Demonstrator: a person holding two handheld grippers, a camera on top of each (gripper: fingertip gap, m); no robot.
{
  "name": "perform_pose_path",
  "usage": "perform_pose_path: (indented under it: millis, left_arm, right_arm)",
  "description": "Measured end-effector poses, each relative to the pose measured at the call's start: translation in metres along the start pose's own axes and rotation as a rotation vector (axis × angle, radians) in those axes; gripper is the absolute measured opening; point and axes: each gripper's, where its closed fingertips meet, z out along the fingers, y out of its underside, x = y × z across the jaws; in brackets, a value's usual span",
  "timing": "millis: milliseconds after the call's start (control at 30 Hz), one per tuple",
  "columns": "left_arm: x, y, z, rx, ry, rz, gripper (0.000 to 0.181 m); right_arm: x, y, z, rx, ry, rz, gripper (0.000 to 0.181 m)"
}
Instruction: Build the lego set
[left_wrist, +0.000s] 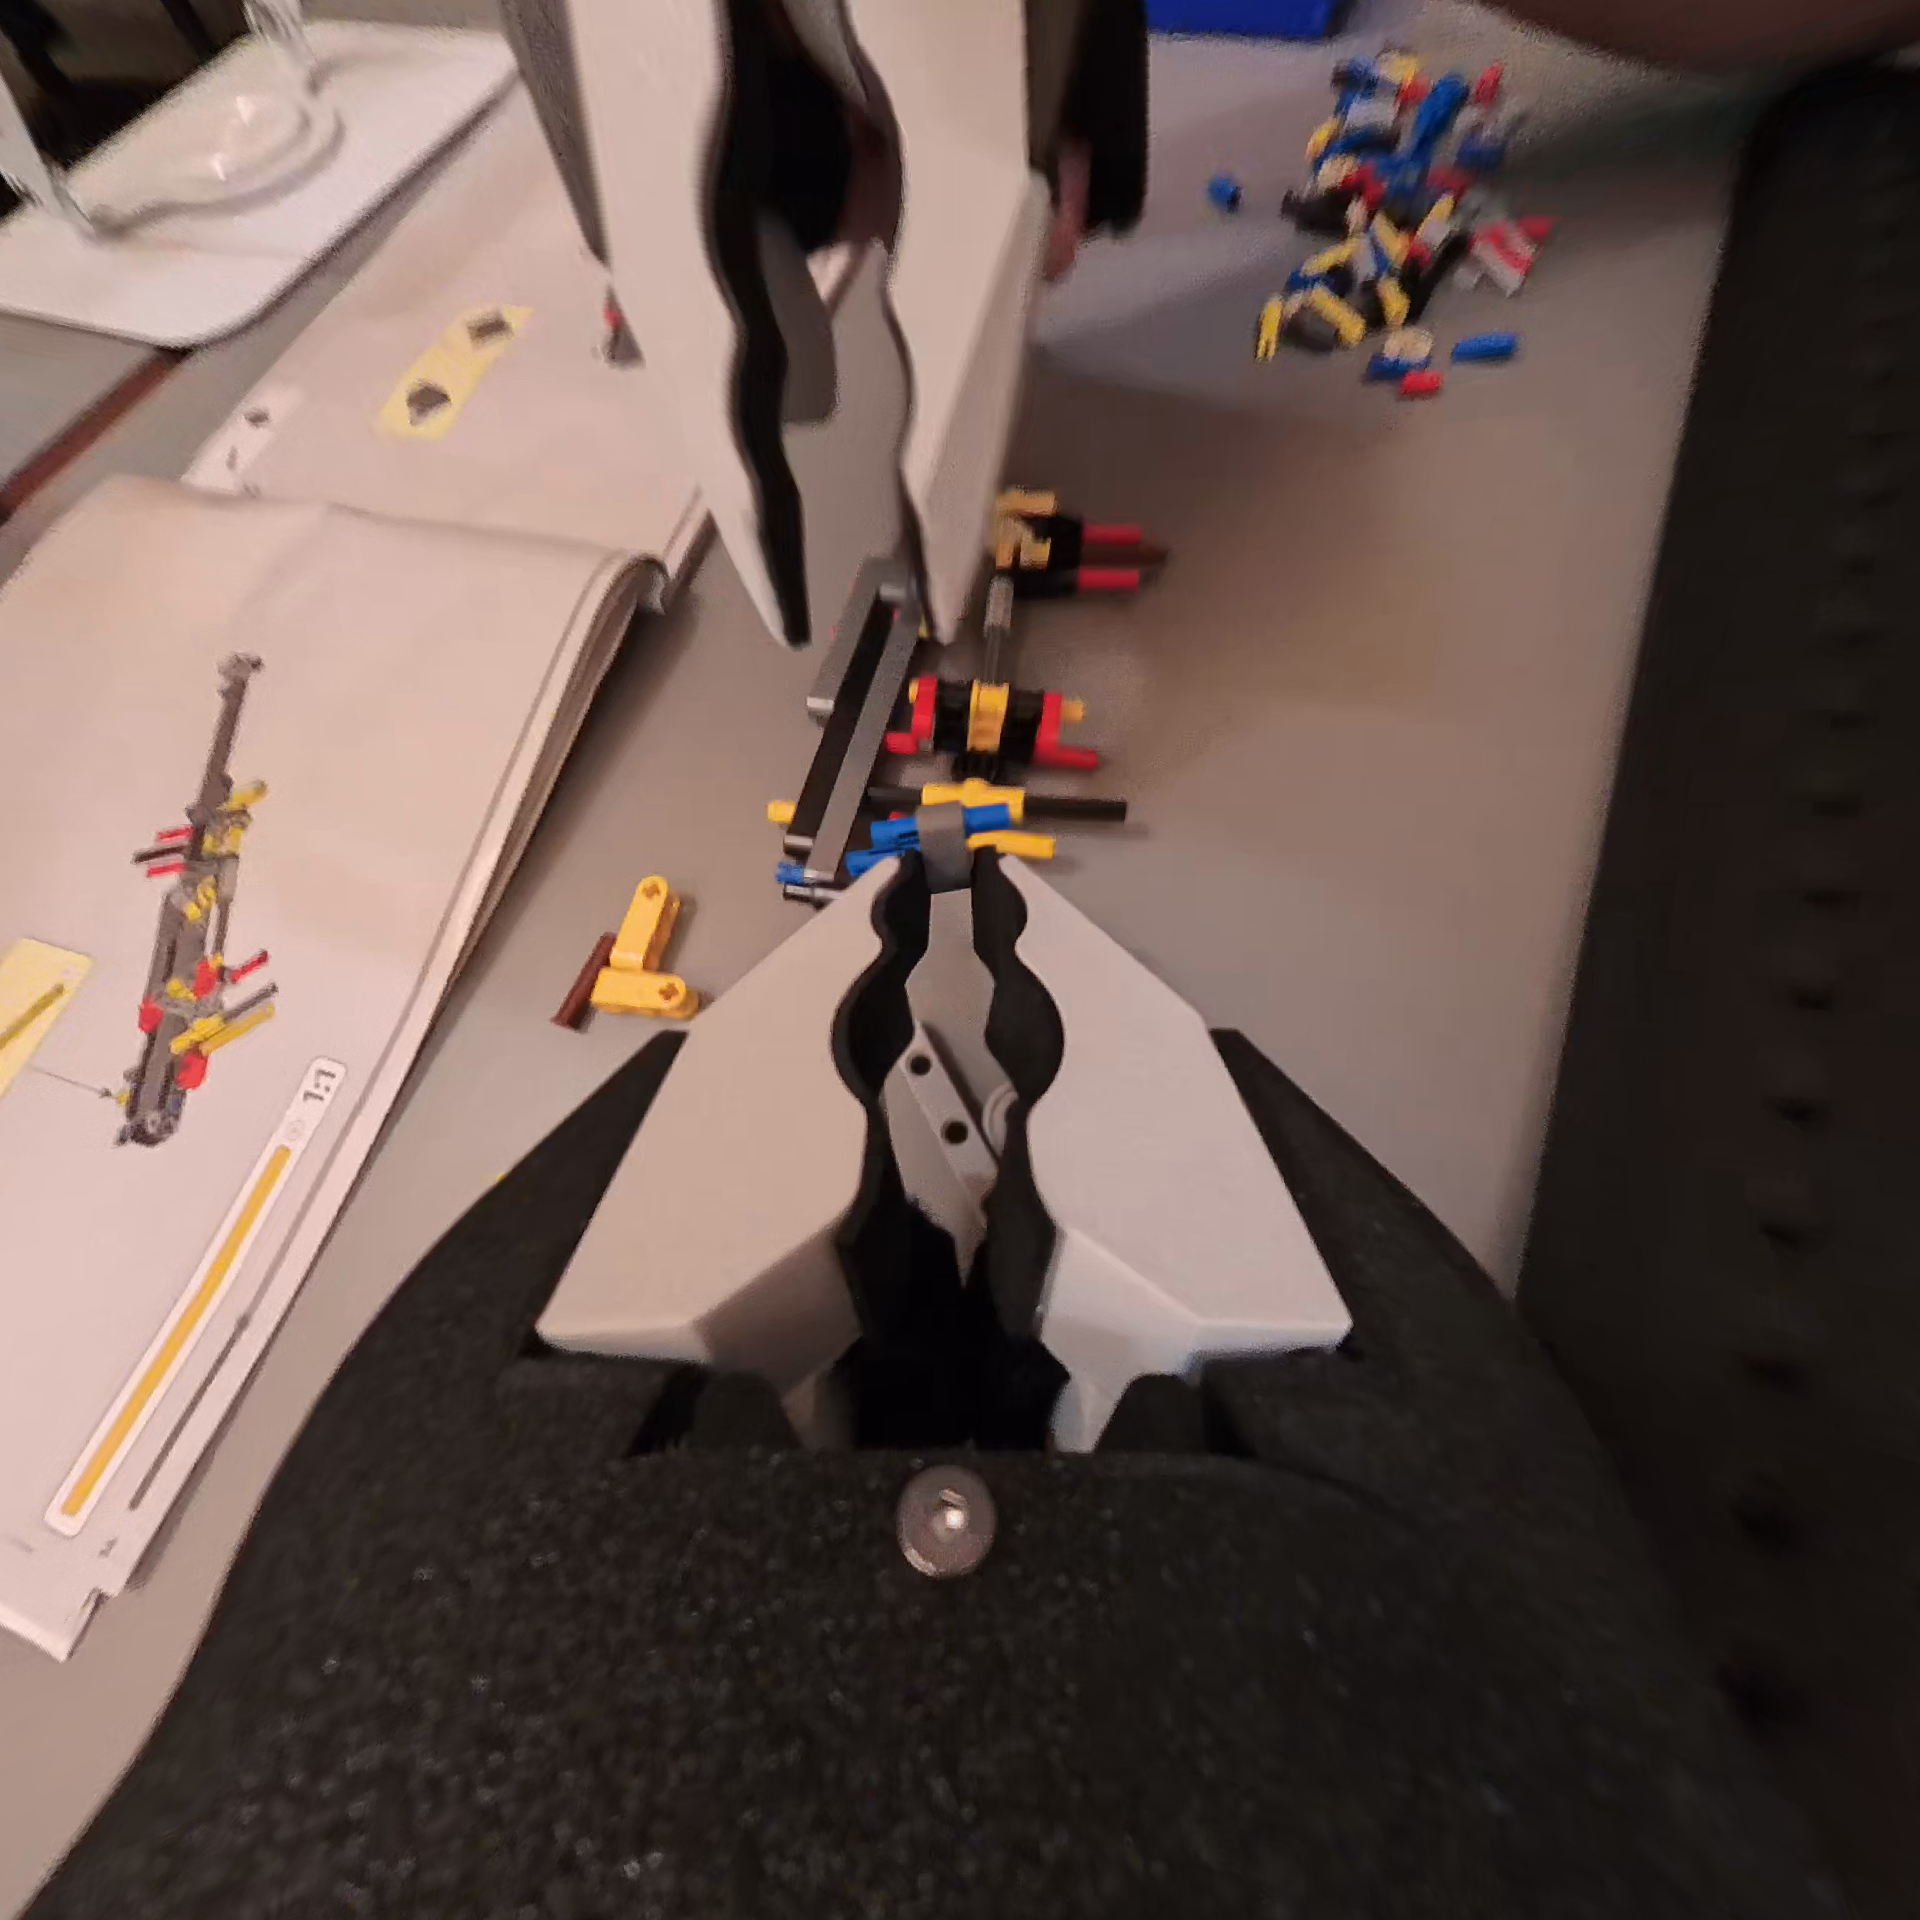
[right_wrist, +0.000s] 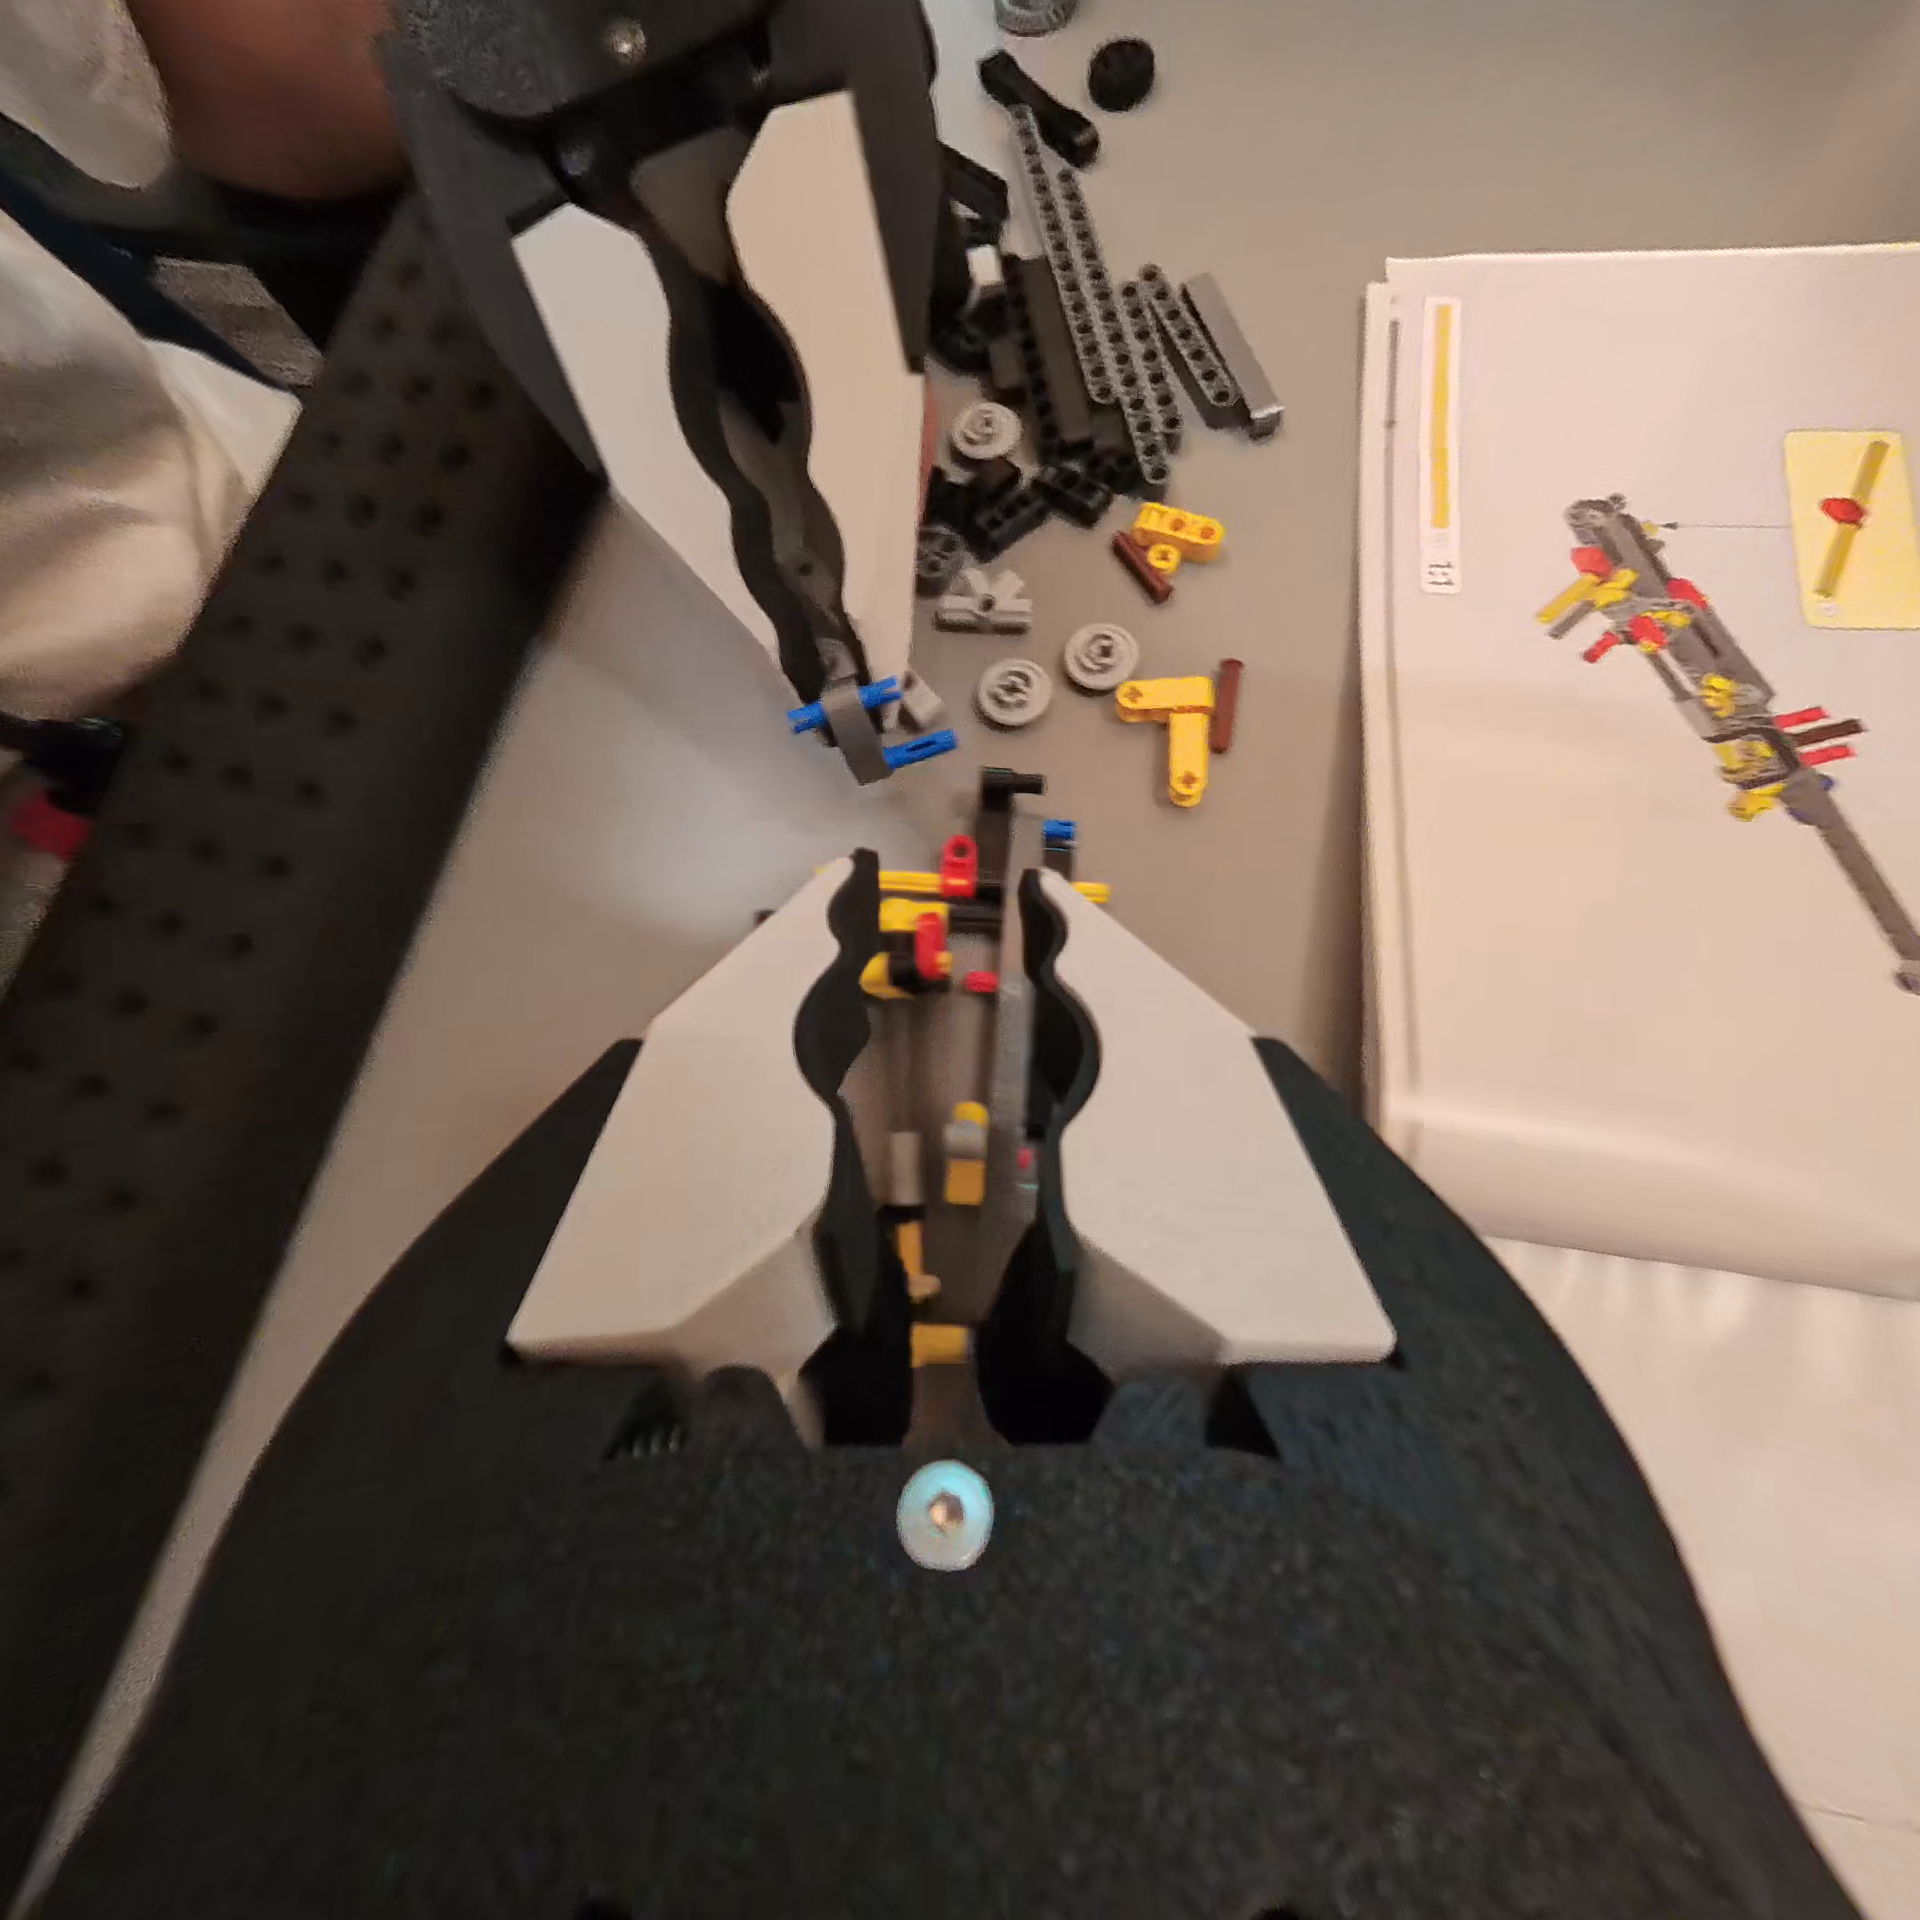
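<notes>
My left gripper (left_wrist: 943, 873) is shut on a small grey connector with blue pins (left_wrist: 940, 840). In the right wrist view, this gripper (right_wrist: 844, 694) comes in from above holding the connector (right_wrist: 864, 732). My right gripper (right_wrist: 948, 881) is shut on the long grey-and-black lego assembly (right_wrist: 987, 1049), which carries yellow and red parts and lies along the fingers. In the left wrist view, the right gripper (left_wrist: 862, 627) grips the assembly's far end (left_wrist: 854, 743). The connector is close to the assembly's other end; I cannot tell if they touch.
An open instruction booklet (left_wrist: 260, 831) (right_wrist: 1662, 831) lies beside the work. Also on the table are a yellow L-shaped piece (left_wrist: 639, 966) (right_wrist: 1174, 717), grey and black beams (right_wrist: 1091, 343), grey wheels (right_wrist: 1101, 655), a small yellow-black-red sub-assembly (left_wrist: 1060, 545) and a pile of coloured pieces (left_wrist: 1392, 229). A dark perforated strip (right_wrist: 260, 727) borders the table. My hands' fingertips stand some 5 cm from each other.
</notes>
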Motion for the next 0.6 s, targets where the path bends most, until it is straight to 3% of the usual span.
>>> perform_pose_path:
  millis: [100, 233, 333, 433, 600]
  left_arm:
    - [0.005, -0.011, -0.006, 0.062, -0.002, 0.028, 0.007]
    - [-0.002, 0.007, -0.006, -0.006, -0.069, 0.069, 0.007]
    - [0.01, 0.018, -0.005, -0.047, -0.002, 0.061, 0.007]
    - [0.024, 0.018, -0.003, -0.049, 0.092, 0.006, 0.007]
    - [0.033, 0.02, 0.0, -0.065, 0.113, 0.038, 0.007]
  right_arm:
    - [-0.008, 0.011, -0.007, -0.079, 0.067, -0.002, 0.029]
    - [-0.014, 0.036, -0.02, -0.144, 0.16, 0.041, 0.033]
    - [-0.015, 0.062, -0.017, -0.232, 0.226, 0.043, 0.045]
    - [-0.008, 0.051, -0.014, -0.144, 0.253, 0.069, 0.053]
    - [0.004, 0.047, 0.003, -0.166, 0.23, 0.048, 0.061]
